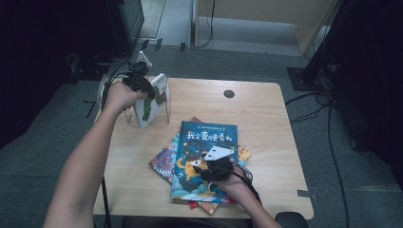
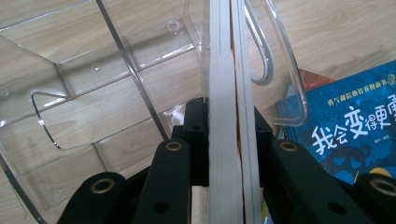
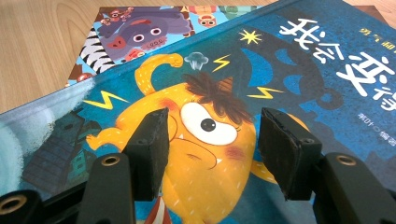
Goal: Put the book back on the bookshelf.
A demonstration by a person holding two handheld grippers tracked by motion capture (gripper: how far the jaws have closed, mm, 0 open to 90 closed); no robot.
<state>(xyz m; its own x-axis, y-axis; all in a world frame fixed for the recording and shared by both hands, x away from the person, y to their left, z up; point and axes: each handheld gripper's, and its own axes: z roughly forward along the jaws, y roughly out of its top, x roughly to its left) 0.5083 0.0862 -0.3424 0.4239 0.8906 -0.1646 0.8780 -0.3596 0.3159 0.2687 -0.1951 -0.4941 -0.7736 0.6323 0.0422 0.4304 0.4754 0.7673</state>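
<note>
A white book with a green pattern (image 1: pixel 153 102) stands upright in a clear acrylic holder (image 1: pixel 124 113) at the table's far left. My left gripper (image 1: pixel 150 91) is shut on it. In the left gripper view the book's page edge (image 2: pixel 224 70) runs up between the two black jaws of my left gripper (image 2: pixel 229 126), with the holder's clear walls (image 2: pixel 116 70) around it. A blue book with a yellow monster (image 1: pixel 204 137) tops a stack near the front. My right gripper (image 1: pixel 204 167) hovers over it, open. The monster's face (image 3: pixel 205 126) lies beneath the parted jaws of my right gripper (image 3: pixel 212 140).
Under the blue book lie a colourful book (image 1: pixel 164 161) and a red one (image 1: pixel 195 118). The wooden table (image 1: pixel 261 118) has a round cable hole (image 1: pixel 229 93) at the back. Cables and dark stands crowd the floor on both sides.
</note>
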